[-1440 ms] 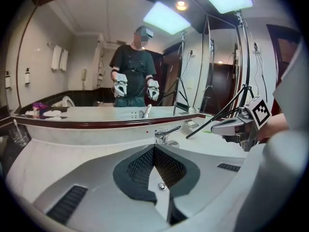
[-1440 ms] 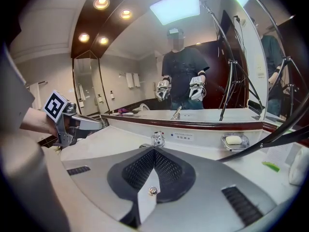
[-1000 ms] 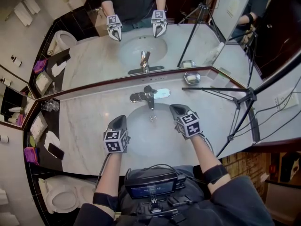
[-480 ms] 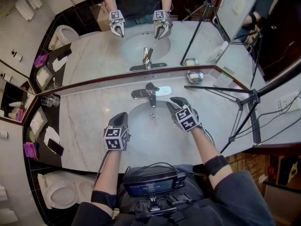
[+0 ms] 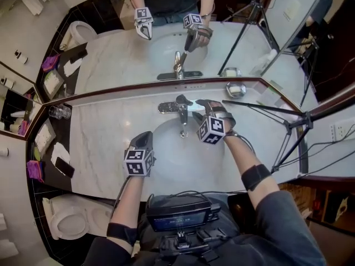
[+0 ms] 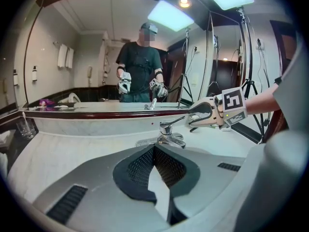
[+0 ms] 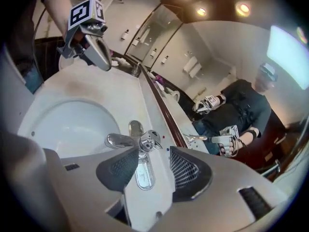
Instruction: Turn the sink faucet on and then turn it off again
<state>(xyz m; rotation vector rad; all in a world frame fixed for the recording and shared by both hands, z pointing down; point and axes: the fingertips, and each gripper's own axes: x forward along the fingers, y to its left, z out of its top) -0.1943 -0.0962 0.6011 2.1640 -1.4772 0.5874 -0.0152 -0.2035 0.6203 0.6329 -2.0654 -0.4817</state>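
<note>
Our right claw (image 5: 201,110) has just been spreading its jaws. In the right gripper view they stand wide apart with nothing between the pads, and the faucet (image 5: 180,108) sits just ahead of the gap, its lever (image 7: 150,139) not yet touched. We take this as the approach to the first step, readying a grip to turn the water on. We see no stream from the spout, so the task looks barely begun. The faucet stands at the centre of the head view, at the back edge of the basin (image 5: 166,154), with the right claw just beside it on the right. A second ago that claw hung lower right, over the basin's right rim, with its jaws together. Since then it has travelled up and left to the faucet and rolled onto its side. Our left claw (image 5: 143,138) has barely shifted. It hovers at the basin's lower left, above the marble surface (image 5: 100,143), with its jaws pressed together on nothing.
</note>
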